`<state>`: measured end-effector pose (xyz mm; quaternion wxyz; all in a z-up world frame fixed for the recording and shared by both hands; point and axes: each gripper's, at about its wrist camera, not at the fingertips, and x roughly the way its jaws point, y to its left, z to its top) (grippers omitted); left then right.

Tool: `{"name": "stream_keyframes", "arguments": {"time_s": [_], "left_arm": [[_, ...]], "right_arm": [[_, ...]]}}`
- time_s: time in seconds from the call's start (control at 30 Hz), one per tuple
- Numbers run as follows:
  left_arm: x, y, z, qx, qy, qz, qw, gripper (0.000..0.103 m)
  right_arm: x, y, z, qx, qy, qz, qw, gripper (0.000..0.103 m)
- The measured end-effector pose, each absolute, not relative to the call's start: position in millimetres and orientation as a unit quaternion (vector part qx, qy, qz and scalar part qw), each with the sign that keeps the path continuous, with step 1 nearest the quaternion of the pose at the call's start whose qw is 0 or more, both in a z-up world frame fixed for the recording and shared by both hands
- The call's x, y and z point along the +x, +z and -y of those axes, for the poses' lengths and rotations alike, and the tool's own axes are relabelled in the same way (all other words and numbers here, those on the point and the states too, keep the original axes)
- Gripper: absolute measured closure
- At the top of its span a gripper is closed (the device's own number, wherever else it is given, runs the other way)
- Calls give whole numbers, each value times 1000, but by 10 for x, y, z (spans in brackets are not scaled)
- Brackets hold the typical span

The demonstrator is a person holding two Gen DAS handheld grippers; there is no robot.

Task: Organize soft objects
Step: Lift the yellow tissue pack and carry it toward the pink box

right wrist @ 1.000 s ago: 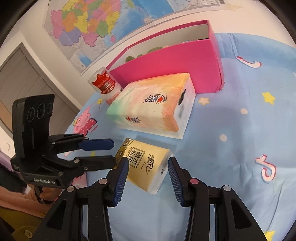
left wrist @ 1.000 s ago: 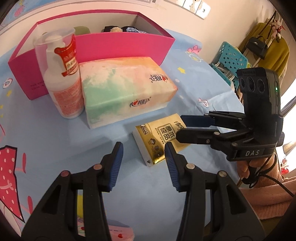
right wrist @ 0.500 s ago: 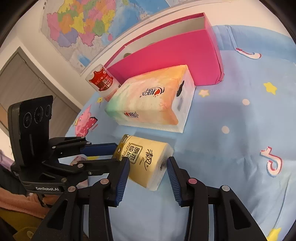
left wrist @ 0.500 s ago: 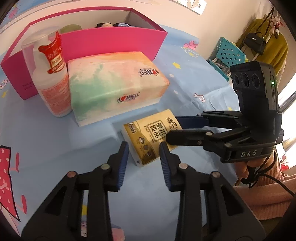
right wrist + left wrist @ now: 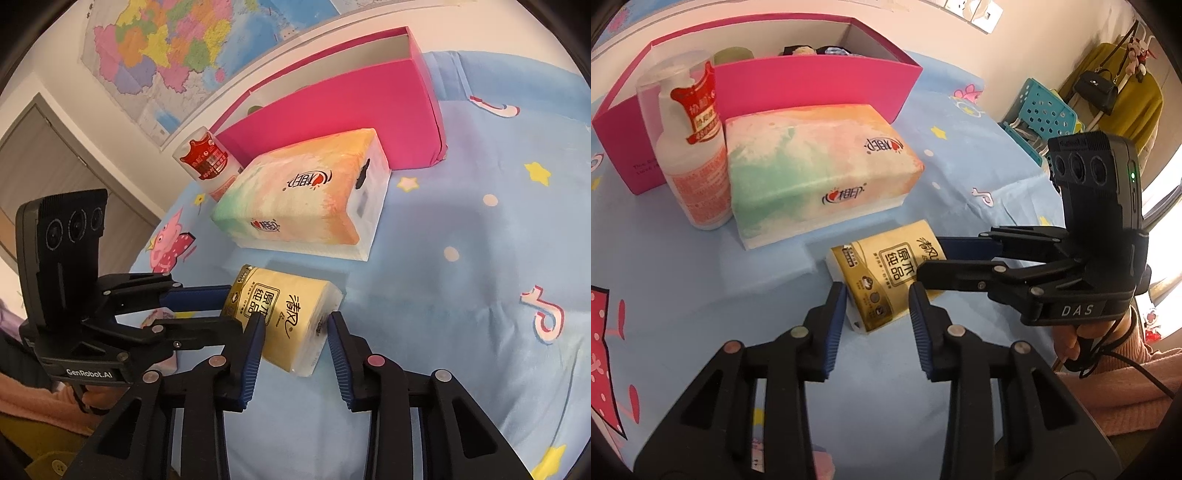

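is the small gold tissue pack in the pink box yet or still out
Out. The gold tissue pack lies on the blue cloth, in front of the pink box.

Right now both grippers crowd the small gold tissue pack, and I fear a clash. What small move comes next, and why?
Probably shut the right gripper on the gold tissue pack: its open fingers already straddle one end. The left gripper, also open, straddles the other end.

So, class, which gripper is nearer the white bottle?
Left. The left gripper is at the gold pack's end towards the bottle; the right gripper is at its farther end.
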<state>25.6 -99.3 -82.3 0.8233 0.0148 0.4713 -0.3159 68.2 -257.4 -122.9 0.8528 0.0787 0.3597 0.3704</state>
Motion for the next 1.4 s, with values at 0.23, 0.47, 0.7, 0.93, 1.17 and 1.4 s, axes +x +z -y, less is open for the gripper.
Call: {"name": "stream_keyframes", "arguments": {"time_s": [0.23,0.47,0.7,0.93,1.17,1.4], "left_arm": [[226,-768,954,10,-314,-462,829,67],[189,-734,933,11,-314,-456,833,67],[154,-685,883,2,-315,-447,837,67],[105,-624,836,-1,-309,-438,844,67],[86,-535,809,-2,-305,-428,851,67],[118,-458,803,-2,-303,-420,856,67]], "right_arm": [[648,-1166,2545,71,371,-352,856,73],[630,-1126,2515,70,369,-346,860,74],[613,-1055,2509,64,372,-336,863,74],[568,-994,2488,58,376,-327,865,74],[553,-881,2478,53,381,-313,869,74],[543,-769,2449,49,384,-298,873,74]]}}
